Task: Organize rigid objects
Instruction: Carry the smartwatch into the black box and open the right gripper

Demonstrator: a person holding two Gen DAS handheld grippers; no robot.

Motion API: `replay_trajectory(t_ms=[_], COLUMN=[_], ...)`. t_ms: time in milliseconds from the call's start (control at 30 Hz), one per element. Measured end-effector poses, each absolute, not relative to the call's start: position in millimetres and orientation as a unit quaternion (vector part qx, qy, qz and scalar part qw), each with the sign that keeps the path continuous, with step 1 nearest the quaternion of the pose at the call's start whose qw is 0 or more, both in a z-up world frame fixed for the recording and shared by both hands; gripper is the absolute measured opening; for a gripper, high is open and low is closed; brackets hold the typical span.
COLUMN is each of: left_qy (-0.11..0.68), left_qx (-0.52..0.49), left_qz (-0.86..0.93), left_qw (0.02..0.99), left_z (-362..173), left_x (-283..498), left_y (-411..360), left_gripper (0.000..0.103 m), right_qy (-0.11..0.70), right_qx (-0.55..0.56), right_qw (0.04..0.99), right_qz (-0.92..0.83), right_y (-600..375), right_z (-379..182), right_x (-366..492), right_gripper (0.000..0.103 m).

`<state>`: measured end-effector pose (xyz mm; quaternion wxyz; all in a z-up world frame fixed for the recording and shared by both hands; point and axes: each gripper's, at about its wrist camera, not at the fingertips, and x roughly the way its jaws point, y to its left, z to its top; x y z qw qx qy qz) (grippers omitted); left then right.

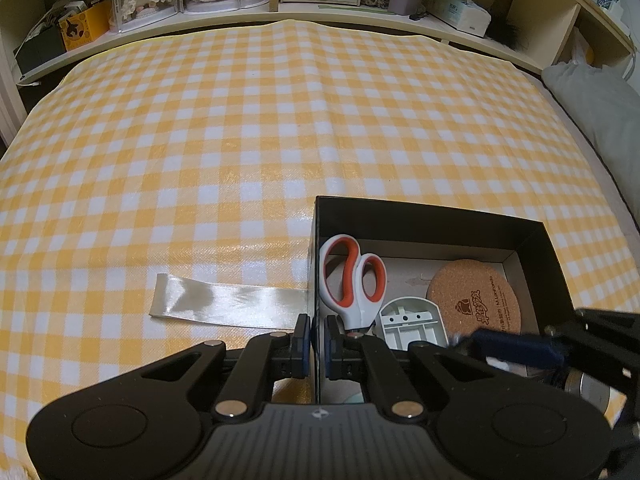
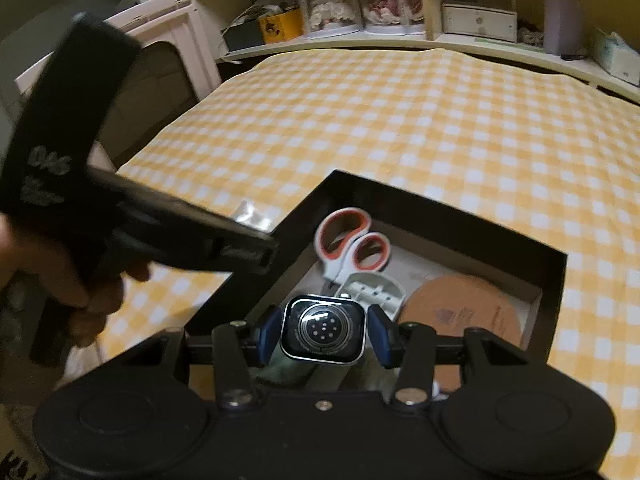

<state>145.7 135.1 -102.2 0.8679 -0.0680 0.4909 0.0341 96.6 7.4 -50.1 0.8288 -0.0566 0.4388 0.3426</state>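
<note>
An open black box (image 1: 424,213) sits on the yellow checked cloth. It holds scissors (image 1: 354,280) with white and orange handles, a white plastic piece (image 1: 412,325) and a round cork coaster (image 1: 474,300). My left gripper (image 1: 317,330) is shut on the box's left wall, one finger outside and one inside. My right gripper (image 2: 323,336) is over the box's near end, shut on a square watch body (image 2: 323,320) with its sensor back facing up. The scissors (image 2: 352,240), plastic piece (image 2: 374,290) and coaster (image 2: 464,314) lie beyond the watch. The right gripper (image 1: 520,348) shows blurred in the left wrist view.
A shiny pale ribbon (image 1: 224,300) lies flat on the cloth just left of the box. Shelves (image 1: 320,8) with boxes and doll cases run along the far edge. A grey pillow (image 1: 600,96) lies at the right. A hand (image 2: 80,292) holds the left gripper.
</note>
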Motion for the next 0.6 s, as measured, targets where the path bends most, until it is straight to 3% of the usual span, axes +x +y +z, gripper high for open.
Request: replay_trajectory(t_ms=[300,367,600], left_qy=[0.491,0.491,0.491], left_qx=[-0.068,-0.068,-0.068], left_qz=[0.034,0.034,0.034], left_qw=[0.868,0.868,0.868], left_z=[-102,-103,-102], left_x=[146,146,146], left_y=[135,136,135], left_gripper=[0.005,0.005,0.005], right_qy=[0.426,0.431,0.440], right_qx=[-0.045,-0.037,-0.029], right_qw=[0.848,0.845,0.840], right_qz=[0.312,0.315,0.314], right_y=[4,1,1], right_z=[-64,-64,-60], right_x=[104,106,106], right_gripper=[0.048,0.056,0.056])
